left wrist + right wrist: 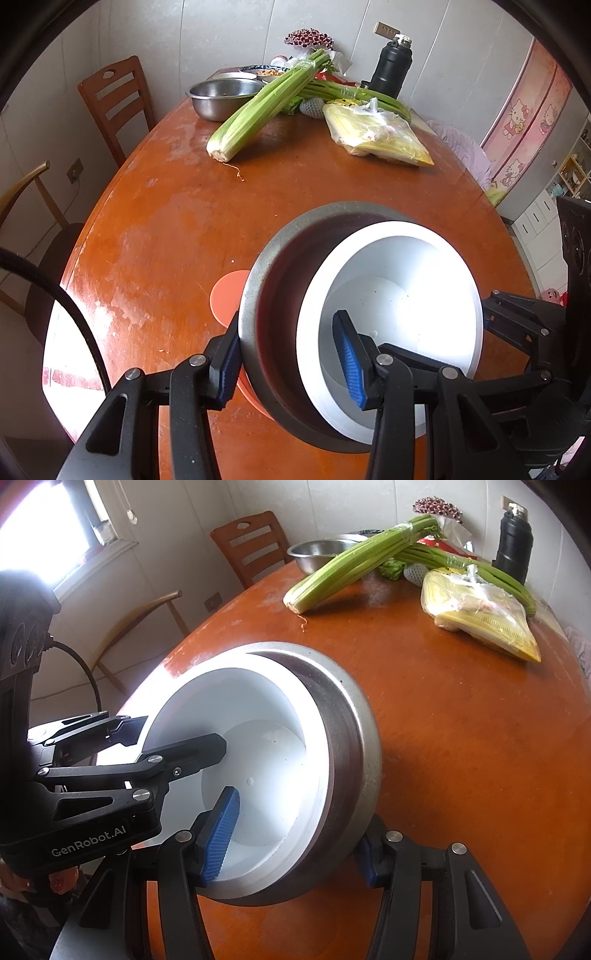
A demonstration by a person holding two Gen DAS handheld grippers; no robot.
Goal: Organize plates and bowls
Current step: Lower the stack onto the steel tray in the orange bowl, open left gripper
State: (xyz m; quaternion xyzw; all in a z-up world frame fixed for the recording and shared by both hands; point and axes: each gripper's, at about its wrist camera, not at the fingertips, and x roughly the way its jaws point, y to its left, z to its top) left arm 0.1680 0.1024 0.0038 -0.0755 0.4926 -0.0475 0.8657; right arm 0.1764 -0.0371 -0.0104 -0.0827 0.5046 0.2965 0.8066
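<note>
Both hand-held grippers, left (286,360) and right (295,834), clamped opposite rims of the stiff, slippery nested bowls (369,306).

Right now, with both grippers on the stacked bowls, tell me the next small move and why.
Probably ease the stack straight down onto the orange plate. The white bowl sits nested in the metal bowl, the left gripper and right gripper each clamp the two walls together from opposite sides, and the plate lies just under the stack on the table.
</note>
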